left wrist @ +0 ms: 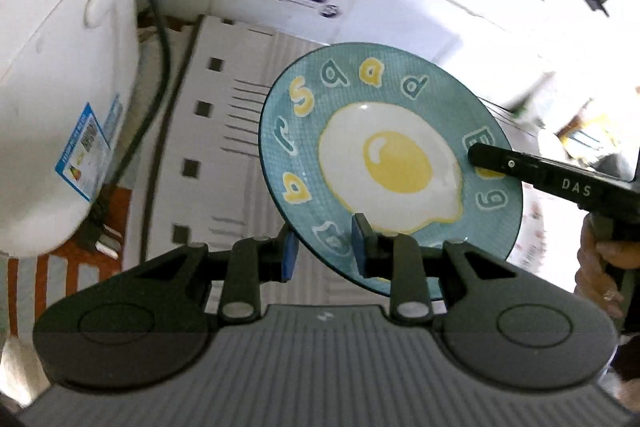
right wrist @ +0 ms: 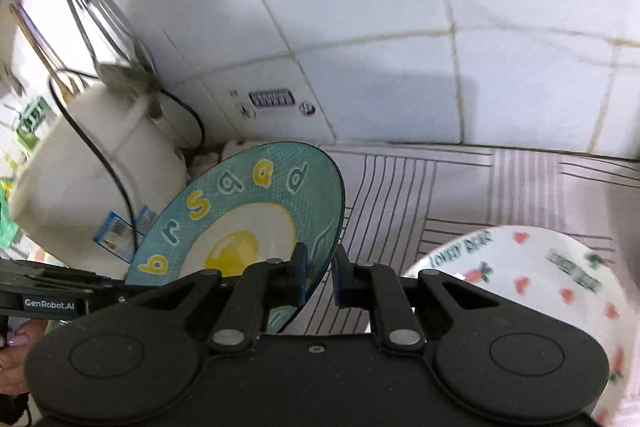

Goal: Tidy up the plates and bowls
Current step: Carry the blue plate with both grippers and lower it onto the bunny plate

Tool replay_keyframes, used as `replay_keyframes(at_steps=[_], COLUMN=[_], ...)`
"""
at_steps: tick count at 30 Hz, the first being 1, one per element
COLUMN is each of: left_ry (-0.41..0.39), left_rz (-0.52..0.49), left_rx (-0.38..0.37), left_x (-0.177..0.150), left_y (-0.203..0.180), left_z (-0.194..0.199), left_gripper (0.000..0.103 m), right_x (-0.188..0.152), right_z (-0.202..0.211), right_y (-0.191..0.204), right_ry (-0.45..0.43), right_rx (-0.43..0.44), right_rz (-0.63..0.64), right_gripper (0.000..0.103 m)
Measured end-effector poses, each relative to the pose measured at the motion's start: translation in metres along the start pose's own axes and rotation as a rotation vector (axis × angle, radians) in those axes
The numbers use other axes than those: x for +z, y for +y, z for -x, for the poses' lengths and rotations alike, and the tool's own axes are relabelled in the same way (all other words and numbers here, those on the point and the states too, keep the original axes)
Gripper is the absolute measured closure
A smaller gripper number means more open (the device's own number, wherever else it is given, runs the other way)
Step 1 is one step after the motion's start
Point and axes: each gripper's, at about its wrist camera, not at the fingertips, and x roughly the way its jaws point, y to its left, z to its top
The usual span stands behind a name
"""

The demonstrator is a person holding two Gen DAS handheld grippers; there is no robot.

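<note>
L gripper [left wrist: 325, 247] astride teal plate [left wrist: 384, 147] rim, contact unclear | R gripper [right wrist: 321, 279] same

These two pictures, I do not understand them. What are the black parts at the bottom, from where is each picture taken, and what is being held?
The black parts are handheld grippers: a person holds one in each hand, and each carries a camera looking forward along its two fingers. One picture is from the left gripper, the other from the right gripper. Both have their fingers around the rim of the same teal fried-egg plate, which is lifted and tilted. The right gripper's jaws show a small gap, so I cannot confirm its grip. On the striped tablecloth lies a white plate with red hearts. A white appliance stands beside the tiled wall.
</note>
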Motion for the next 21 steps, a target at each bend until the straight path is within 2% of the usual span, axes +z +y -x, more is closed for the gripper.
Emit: replay_keyframes(at_steps=[4, 9, 15, 21], left_ry=[0.022, 0.061, 0.127, 0.206], left_rz=[-0.026, -0.092, -0.210, -0.269], left_rx=[-0.043, -0.090, -0.116, -0.134], left_x=[-0.001, 0.001, 0.001, 0.001], left_y=[-0.024, -0.056, -0.100, -0.126], left_z=[0.016, 0.021, -0.006, -0.038], left_gripper=[0.077, 0.077, 0.076, 0.076], right_x=[-0.009, -0.027, -0.053, -0.077], right_z=[0.046, 0.089, 0.115, 0.122], right_y=[-0.003, -0.012, -0.035, -0.060], right_ry=[-0.069, -0.141, -0.158, -0.151], right_rx=[-0.014, -0.066, -0.150, -0.207], right_rz=[-0.084, -0.130, -0.212, -0.301], right_gripper=[0.086, 0.086, 0.085, 0.084])
